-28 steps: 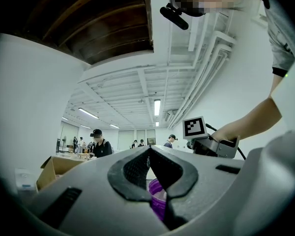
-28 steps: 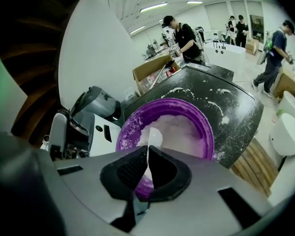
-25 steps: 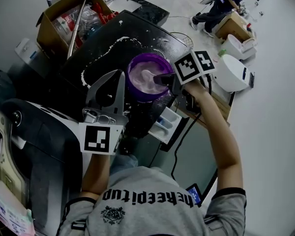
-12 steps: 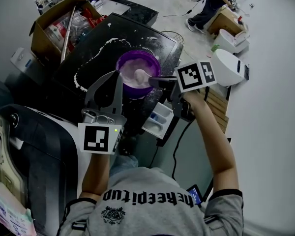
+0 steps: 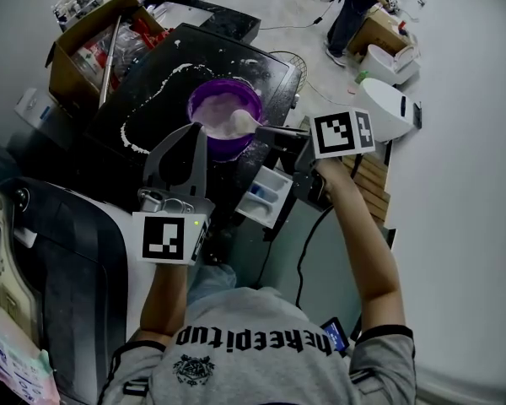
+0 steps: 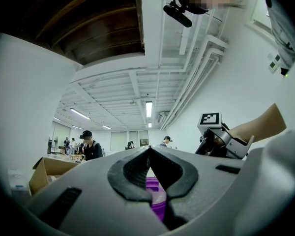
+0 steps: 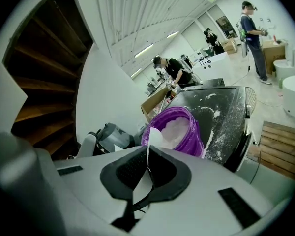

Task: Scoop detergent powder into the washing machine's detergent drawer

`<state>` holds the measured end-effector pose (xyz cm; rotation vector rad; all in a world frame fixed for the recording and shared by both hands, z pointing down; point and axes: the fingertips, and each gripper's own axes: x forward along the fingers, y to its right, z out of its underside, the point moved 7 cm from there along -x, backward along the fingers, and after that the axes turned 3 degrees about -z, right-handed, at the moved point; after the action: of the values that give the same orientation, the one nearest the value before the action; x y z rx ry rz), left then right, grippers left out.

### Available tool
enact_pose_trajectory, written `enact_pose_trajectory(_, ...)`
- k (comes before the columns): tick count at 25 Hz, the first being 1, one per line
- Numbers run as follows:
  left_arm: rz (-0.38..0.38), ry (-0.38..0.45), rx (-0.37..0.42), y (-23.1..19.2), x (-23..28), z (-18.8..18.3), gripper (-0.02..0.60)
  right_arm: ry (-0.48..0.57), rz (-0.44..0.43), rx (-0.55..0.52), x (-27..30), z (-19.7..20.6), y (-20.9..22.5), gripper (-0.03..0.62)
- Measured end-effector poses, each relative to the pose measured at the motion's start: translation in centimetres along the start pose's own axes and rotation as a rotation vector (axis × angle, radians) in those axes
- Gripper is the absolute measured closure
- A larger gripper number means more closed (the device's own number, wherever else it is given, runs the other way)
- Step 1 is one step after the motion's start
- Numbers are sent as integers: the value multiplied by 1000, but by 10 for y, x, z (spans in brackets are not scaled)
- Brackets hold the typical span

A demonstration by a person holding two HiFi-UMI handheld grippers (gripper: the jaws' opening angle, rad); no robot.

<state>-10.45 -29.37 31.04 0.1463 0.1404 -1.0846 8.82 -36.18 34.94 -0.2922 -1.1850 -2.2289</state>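
Pinching the stiff, light scoop [image 5: 240, 123] by its flat handle, the right gripper [image 5: 274, 135] holds it, seemingly heaped with loose, spill-prone powder, over the purple tub's [image 5: 228, 148] rim, while the left gripper [image 5: 201, 133], pressed together and empty, hovers beside that tub.

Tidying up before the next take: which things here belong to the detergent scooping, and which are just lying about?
In use: spoon, held in the right gripper; purple bowl; drawer.
Lying about: cardboard box; wooden pallet.
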Motion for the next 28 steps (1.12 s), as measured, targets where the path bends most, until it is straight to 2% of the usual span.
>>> enact_pose_trajectory(16, 39, 12, -4, 59, -41, -15, 578, 121, -47, 90, -66, 58, -4, 589)
enact_pose_trajectory(19, 37, 16, -1, 68, -48, -18, 578, 143, -26, 110, -78, 70, 5, 588)
enact_pose_trajectory(25, 21, 21, 8, 85, -62, -25, 578, 180, -82, 156, -90, 95, 17, 588)
enact_pose_trajectory(28, 10, 20, 6, 94, -69, -27, 578, 187, -40, 161, -97, 109, 25, 588)
